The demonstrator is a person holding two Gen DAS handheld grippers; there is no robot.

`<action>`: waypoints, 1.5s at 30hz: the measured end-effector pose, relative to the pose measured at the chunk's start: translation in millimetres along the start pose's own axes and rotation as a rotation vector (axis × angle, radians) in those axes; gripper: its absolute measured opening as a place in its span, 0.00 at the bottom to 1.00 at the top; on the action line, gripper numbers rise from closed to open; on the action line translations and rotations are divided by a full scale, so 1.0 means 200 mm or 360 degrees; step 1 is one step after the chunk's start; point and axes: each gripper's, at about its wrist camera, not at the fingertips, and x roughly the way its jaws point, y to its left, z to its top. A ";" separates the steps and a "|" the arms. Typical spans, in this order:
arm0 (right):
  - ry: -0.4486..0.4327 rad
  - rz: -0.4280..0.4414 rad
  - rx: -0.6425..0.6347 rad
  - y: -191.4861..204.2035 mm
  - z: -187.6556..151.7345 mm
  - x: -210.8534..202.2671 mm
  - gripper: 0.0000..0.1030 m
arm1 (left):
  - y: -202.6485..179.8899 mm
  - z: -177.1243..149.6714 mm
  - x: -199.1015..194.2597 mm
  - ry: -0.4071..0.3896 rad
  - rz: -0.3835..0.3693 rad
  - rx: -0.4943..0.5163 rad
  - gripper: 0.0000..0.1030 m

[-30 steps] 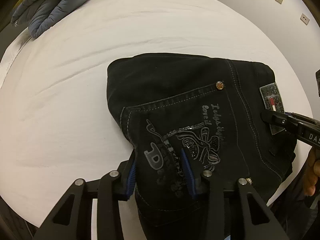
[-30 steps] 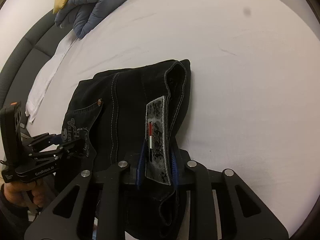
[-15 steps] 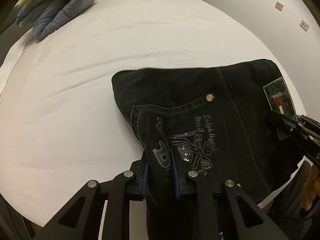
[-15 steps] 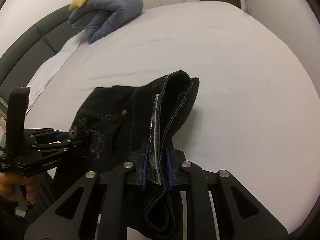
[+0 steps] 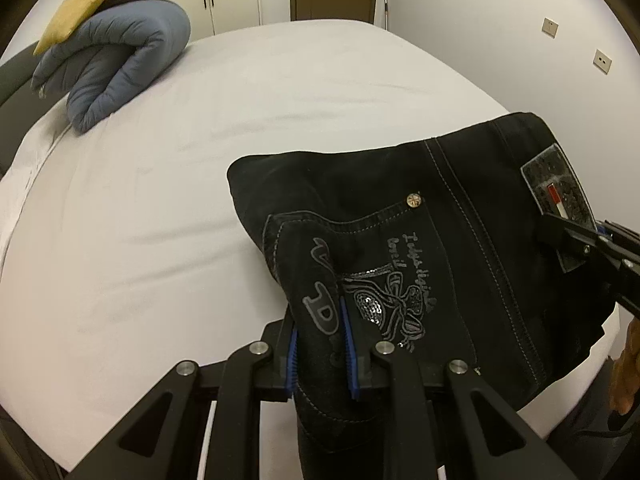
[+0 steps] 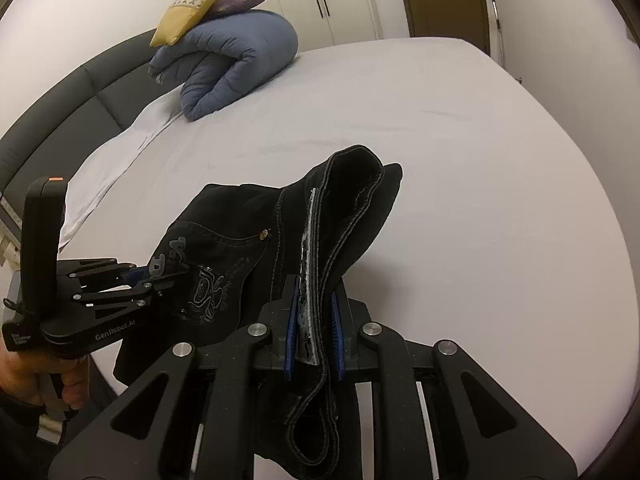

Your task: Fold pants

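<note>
Ahead of me the bed (image 6: pixel 460 160) lies bare across its middle and right side, room to pass. At the far left corner a rolled blue duvet (image 6: pixel 236 60) with two cushions (image 6: pixel 192 8) blocks the way; a wall (image 5: pixel 520 40) hems the right edge.

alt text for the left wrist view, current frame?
The left gripper is clamped on the embroidered back-pocket area of folded black pants lying at the near edge of a white bed. The right gripper grips the waistband label at right. A rolled blue duvet sits far left.
</note>
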 end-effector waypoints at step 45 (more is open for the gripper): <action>-0.1487 -0.0625 -0.0115 0.06 -0.09 -1.79 1.00 | 0.02 -0.28 -1.48 -0.1642 0.0453 -0.0205 1.00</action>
